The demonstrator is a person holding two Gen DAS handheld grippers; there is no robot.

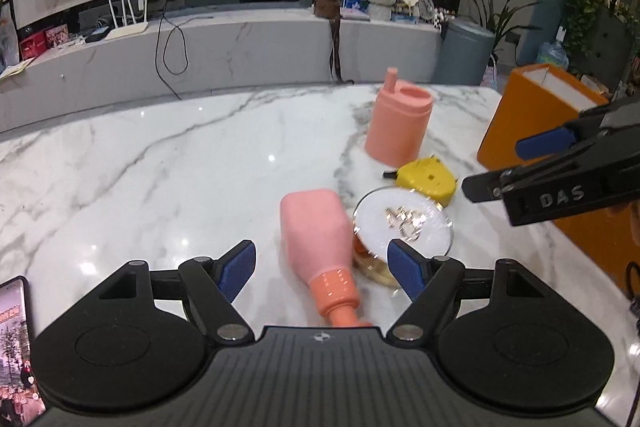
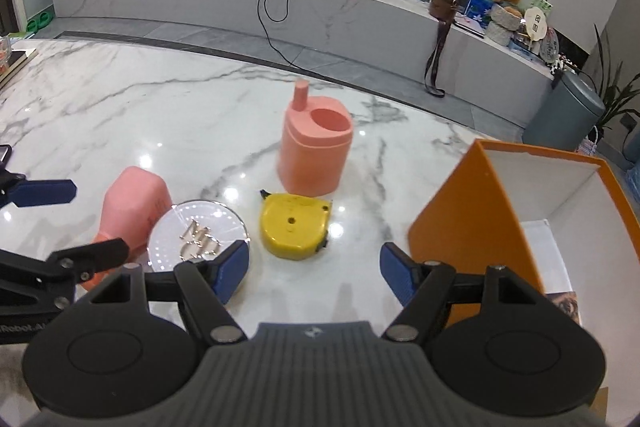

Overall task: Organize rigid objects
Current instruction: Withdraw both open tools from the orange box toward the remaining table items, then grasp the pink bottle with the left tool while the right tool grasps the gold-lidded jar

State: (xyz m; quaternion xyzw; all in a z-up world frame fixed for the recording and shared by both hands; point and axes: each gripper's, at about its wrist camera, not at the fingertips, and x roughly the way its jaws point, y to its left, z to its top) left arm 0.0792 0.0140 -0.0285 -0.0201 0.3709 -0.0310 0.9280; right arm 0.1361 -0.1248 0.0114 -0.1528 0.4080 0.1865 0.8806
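Our left gripper [image 1: 322, 269] is spread wide, holding nothing, with the pink bottle [image 1: 316, 239] lying on its side between the fingers. Right gripper [image 2: 314, 273] is also wide open and empty, yellow tape measure [image 2: 294, 225] just ahead at 12 o'clock. Bottle's tip is cut off behind the left gripper body. The orange box [image 2: 476, 227] at 2 o'clock shows only white walls. The clear round jar [image 2: 198, 235] touches the bottle; its contents are hard to make out.

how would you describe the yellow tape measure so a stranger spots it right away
On the white marble table, look just left of the open orange box. The flat yellow plastic tape measure lies in front of the upright pink container, the only yellow item there.
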